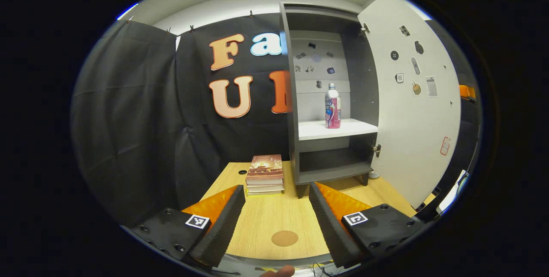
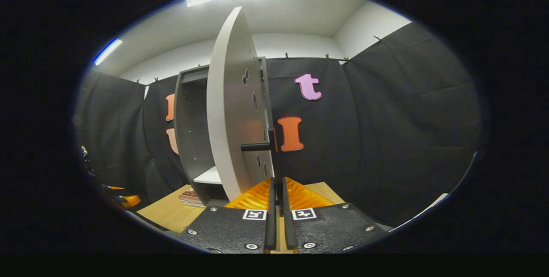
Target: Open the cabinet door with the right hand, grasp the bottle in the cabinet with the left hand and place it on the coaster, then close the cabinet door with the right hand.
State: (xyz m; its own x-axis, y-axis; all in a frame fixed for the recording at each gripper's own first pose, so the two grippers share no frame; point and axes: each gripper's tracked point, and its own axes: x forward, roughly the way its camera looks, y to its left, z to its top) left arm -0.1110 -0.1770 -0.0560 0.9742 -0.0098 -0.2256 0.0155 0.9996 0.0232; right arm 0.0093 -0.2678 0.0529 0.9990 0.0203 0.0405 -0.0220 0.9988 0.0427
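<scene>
In the left gripper view the left tongs (image 1: 276, 200) hang spread above the bench (image 1: 266, 219), with the round coaster (image 1: 285, 238) between them. At one o'clock the bottle (image 1: 332, 106) stands upright on the cabinet (image 1: 300, 97) shelf, door (image 1: 411, 109) swung open. The right tongs (image 2: 278, 191) are pressed together, nothing between them, below the door handle (image 2: 256, 147).

Black cloth walls (image 1: 141, 109) pinned under white upper wall (image 2: 283, 41); ceiling light strip (image 2: 107, 51) at 10 o'clock; wooden worktop (image 1: 266, 217) at 6 o'clock, bearing stacked books (image 1: 265, 174).
</scene>
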